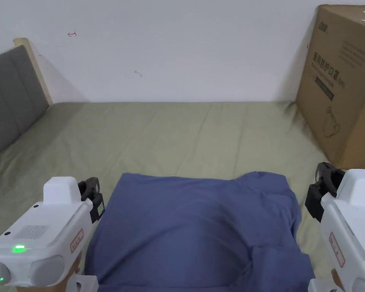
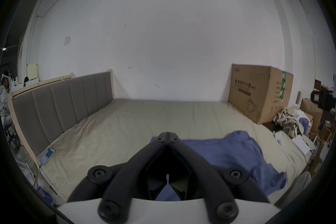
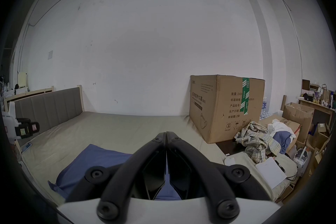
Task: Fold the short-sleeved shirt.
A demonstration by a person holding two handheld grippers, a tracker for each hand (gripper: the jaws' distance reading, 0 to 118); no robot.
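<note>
- One blue short-sleeved shirt (image 1: 193,228) lies spread on the bed (image 1: 170,133), near its front edge, between the two tools; its right side is rumpled, a sleeve bunched near the corner
- Left tool (image 2: 168,134): jaws pressed together on nothing, held above the shirt's left edge
- Right tool (image 3: 166,133): jaws likewise closed and empty, beside the shirt's right edge
- Risk, as I judge it: folding over the rumpled right side would trap creases and leave a lopsided fold
- A pinch on one layer alone could drag the cloth across the sheet
- Count: one shirt, two tools, one cardboard box (image 1: 341,83), one pile of clothes (image 3: 258,140) beyond the bed
</note>
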